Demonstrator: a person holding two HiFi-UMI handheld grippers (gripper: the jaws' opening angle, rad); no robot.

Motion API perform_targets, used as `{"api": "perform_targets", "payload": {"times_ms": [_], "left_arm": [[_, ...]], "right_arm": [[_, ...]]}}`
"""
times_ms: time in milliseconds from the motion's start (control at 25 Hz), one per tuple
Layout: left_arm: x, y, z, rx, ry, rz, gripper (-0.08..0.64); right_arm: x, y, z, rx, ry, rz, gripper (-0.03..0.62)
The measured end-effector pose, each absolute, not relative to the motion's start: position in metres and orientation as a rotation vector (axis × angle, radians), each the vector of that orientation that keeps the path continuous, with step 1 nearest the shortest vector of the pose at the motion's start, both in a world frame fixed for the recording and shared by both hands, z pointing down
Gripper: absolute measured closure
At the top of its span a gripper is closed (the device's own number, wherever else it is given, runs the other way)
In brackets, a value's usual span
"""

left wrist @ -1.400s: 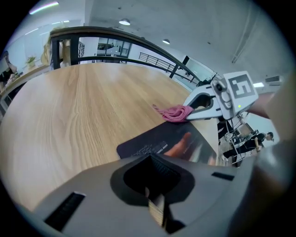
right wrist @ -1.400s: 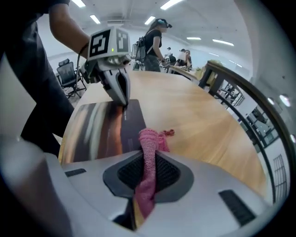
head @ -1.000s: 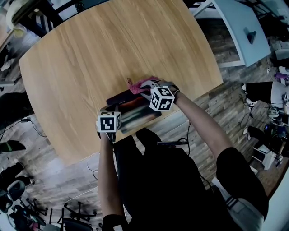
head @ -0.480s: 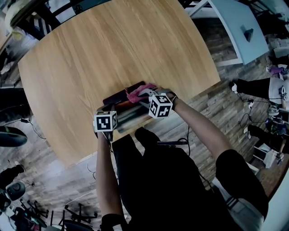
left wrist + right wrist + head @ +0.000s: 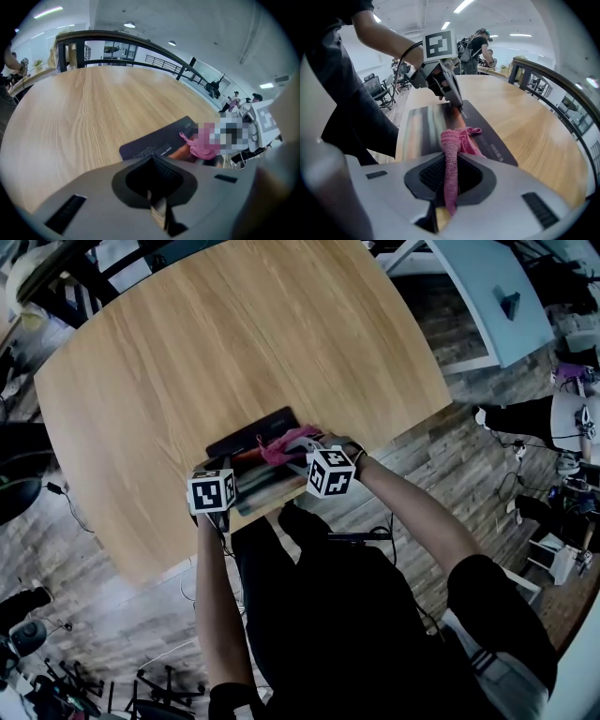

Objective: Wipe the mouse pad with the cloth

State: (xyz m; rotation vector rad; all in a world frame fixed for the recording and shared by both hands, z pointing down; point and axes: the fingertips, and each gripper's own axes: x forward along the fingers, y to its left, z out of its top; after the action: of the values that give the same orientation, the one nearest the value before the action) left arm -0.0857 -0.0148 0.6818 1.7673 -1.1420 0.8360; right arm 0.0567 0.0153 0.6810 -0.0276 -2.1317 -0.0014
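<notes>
Right gripper view: our right gripper point(image 5: 448, 190) has its fingers grasping the pink cloth point(image 5: 457, 140), whose free end is bunched on the mouse pad point(image 5: 424, 129). The pad lies flat at the wooden bench point(image 5: 234, 343) near edge. Our left gripper point(image 5: 157, 208) has its fingers clenched, tips down on the pad's far end.

The cloth point(image 5: 458, 141) is fuzzy, the mouse pad point(image 5: 423, 129) smooth, the table point(image 5: 234, 343) matt wood.

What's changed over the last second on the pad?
The right gripper, shut on the pink cloth, dragged it toward the person across the mouse pad. The left gripper, jaws together, stayed at the pad's near left edge.
</notes>
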Motion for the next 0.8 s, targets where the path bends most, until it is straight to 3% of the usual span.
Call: {"api": "perform_targets", "payload": {"times_ms": [800], "left_arm": [[-0.088,-0.015,0.681,1.754,-1.190,0.824,0.537]], "right_arm": [[0.074,0.073,0.680,-0.055,-2.136,0.048,0.534]]}}
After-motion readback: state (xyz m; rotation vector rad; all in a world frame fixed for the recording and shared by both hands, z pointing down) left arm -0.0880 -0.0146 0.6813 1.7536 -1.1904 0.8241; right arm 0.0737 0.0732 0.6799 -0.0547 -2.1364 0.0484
